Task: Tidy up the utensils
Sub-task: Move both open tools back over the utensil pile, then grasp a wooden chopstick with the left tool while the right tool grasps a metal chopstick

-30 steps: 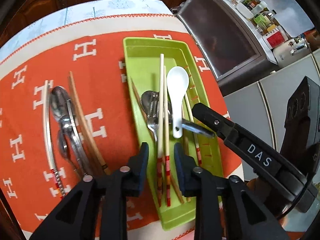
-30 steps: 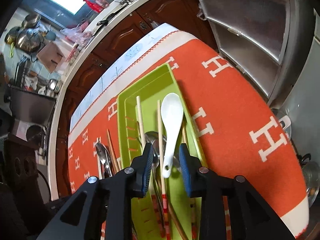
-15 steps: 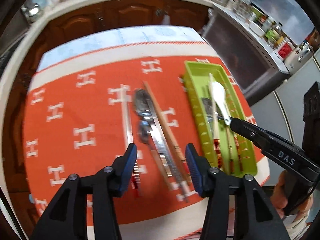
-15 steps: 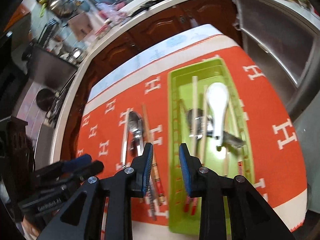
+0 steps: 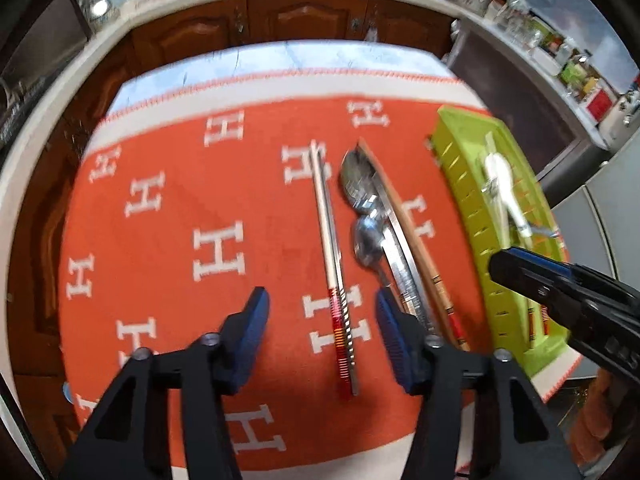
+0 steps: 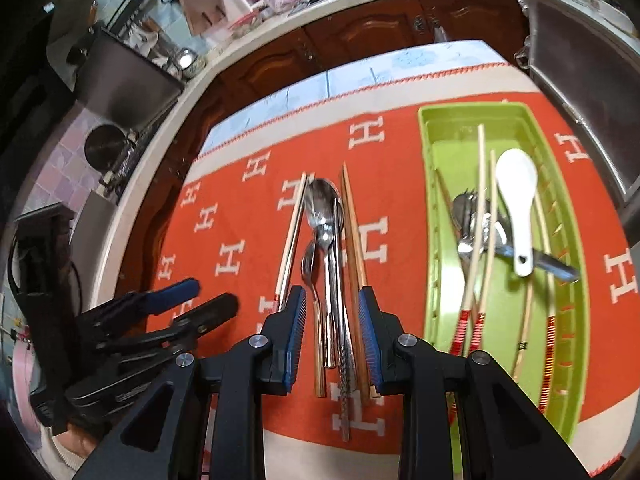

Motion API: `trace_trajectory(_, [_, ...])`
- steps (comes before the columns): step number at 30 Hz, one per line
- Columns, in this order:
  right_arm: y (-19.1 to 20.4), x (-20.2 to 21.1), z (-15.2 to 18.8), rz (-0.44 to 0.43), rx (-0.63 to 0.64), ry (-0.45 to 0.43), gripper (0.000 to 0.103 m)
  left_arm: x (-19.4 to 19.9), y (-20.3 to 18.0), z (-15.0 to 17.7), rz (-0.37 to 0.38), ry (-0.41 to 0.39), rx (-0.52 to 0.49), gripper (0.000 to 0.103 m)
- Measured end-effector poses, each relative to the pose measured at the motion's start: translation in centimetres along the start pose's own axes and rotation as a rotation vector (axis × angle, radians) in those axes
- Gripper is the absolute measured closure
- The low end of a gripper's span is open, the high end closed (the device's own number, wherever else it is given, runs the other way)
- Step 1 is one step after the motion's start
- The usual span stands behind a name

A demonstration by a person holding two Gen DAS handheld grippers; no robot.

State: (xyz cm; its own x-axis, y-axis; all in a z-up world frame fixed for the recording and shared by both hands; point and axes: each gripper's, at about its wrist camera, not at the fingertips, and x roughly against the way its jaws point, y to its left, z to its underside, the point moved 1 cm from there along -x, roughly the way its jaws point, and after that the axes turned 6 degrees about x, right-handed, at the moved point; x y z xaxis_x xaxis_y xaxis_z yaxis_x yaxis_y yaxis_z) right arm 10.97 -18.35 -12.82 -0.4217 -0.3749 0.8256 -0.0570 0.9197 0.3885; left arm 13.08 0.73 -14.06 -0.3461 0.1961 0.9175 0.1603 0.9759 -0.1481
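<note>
Steel spoons (image 6: 320,216) and metal chopsticks (image 6: 340,320) lie bunched on orange cloth (image 5: 180,208), beside green tray (image 6: 428,208); wooden chopsticks (image 6: 354,240) alongside, pale red-banded pair (image 5: 332,264) apart. Judged light, stiff, slick, prone to roll; grab at handle ends, one piece each. Tray holds white ceramic spoon (image 6: 516,200) (breakable), fork (image 6: 464,216), more chopsticks. Left gripper (image 5: 320,336) closing, empty, over pale pair. Right gripper (image 6: 332,336) jaws apart, empty, above bundle.

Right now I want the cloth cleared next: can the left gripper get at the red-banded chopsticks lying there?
Probably yes. The left gripper hovers over the red-banded chopsticks, its closing jaws empty and astride their banded end; nothing lies on them, and the metal spoons sit just beside.
</note>
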Motion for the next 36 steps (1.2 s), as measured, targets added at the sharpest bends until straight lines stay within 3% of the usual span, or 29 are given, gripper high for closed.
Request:
trace_trajectory(3, [-0.3,-1.1,0.2,-0.003,0.0,0.013,0.076,-2.1,0.7,0.3,0.015,0.047,0.032,0.064])
trace_trajectory(13, [-0.4,-3.2,0.0,0.007,0.009,0.031,0.076,-5.0,1.1,0.6,-0.004,0.091,0.034,0.067])
trace_trajectory(30, [0.8,-5.2,0.1,0.015,0.04,0.058,0.076,-6.3,-0.9,-1.2,-0.096,0.029,-0.047,0.068])
trace_trajectory(31, [0.9,-5.2,0.2,0.016,0.041,0.057,0.076,-6.3,-1.0,-1.3,-0.094,0.025,-0.05,0.071])
trace_trajectory(33, [1.0,-5.3,0.2,0.017,0.046,0.06,0.076,-6.3,-1.0,-1.5,-0.076,0.018,-0.04,0.096])
trace_trajectory(36, [1.3,-5.5,0.1,0.009,0.056,0.063,0.076,-6.3,-0.3,-1.8,-0.041,0.025,0.009,0.1])
